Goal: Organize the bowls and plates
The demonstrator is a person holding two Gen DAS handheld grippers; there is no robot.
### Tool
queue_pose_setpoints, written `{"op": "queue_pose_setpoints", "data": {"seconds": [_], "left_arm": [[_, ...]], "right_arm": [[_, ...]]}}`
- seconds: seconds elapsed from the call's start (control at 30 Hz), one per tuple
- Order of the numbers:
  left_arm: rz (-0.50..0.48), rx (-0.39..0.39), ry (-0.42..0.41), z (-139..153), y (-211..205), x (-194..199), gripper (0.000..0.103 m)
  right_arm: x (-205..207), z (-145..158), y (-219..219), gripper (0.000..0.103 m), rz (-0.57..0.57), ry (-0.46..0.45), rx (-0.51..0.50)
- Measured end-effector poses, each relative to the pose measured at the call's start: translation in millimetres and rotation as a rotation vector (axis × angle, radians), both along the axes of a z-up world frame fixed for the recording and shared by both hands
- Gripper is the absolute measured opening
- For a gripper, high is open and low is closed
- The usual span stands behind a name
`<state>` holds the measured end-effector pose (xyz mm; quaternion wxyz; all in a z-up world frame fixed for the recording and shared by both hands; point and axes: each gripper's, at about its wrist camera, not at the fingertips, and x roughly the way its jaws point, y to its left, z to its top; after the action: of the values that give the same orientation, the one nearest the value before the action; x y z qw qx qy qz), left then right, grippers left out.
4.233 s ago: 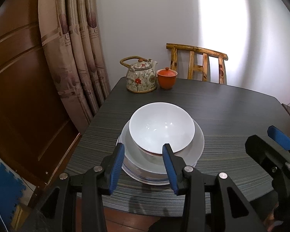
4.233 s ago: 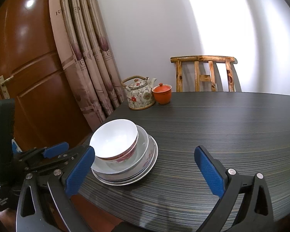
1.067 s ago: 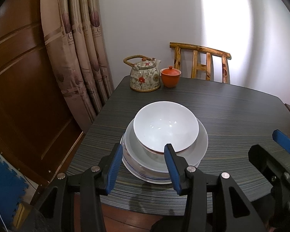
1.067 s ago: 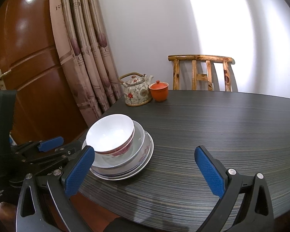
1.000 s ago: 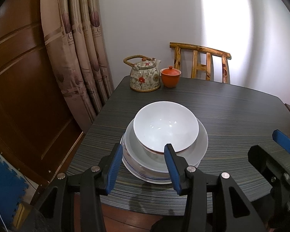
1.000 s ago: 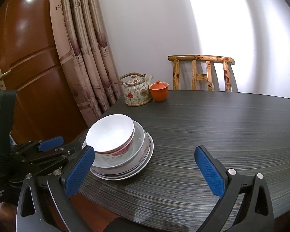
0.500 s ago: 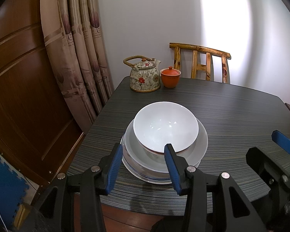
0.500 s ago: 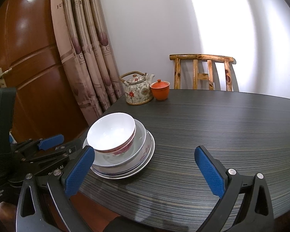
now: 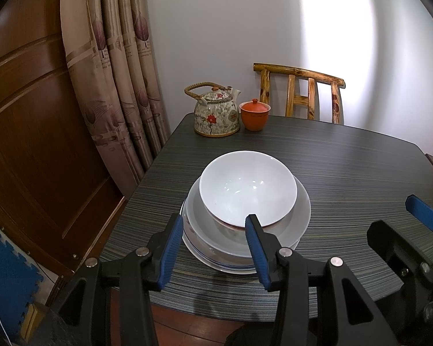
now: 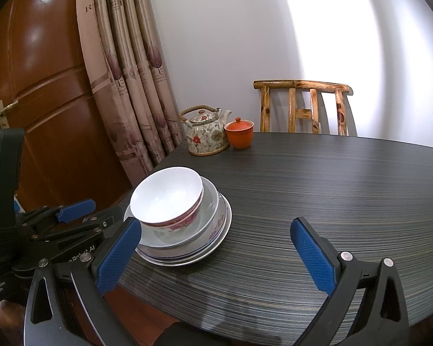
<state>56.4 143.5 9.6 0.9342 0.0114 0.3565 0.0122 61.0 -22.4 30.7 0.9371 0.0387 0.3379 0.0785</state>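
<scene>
A: What runs along the left side?

B: A glossy brown panelled door (image 10: pixel 43 92), then a beige pleated curtain (image 9: pixel 121 66) printed with leaf shapes, hanging beside the table.

A: And the table itself?

B: A dark table (image 9: pixel 346 167) with fine horizontal streaks and rounded corners. At its far left corner stands a squat floral ceramic teapot (image 9: pixel 215 116) with a woven rope handle, and just beside it a smooth orange lidded cup (image 9: pixel 254 114).

A: Where are the plates and bowls?

B: Stacked near the front left edge: a round white bowl (image 9: pixel 246 188) with a red-patterned outside sits in a wider pale bowl (image 10: pixel 207 213), on flat rimmed plates (image 10: pixel 193 255).

A: The claws?

B: The left gripper (image 9: pixel 213 248) hovers before the stack, its blue ribbed pads apart, nothing clamped. The right gripper (image 10: pixel 216 255) stands wide apart over bare tabletop, also empty.

A: Further right?

B: A knotty, varnished wooden chair (image 10: pixel 303 106) against the white wall.
</scene>
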Motion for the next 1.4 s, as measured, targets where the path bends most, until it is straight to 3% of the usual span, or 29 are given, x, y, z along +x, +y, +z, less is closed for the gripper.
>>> {"op": "queue_pose_setpoints", "data": {"seconds": [1.4], "left_arm": [[-0.001,-0.001,0.004,-1.7,1.6,1.2,0.045]], "right_arm": [[-1.1,-0.3,1.5,0.102,0.001,0.003,-0.003]]}}
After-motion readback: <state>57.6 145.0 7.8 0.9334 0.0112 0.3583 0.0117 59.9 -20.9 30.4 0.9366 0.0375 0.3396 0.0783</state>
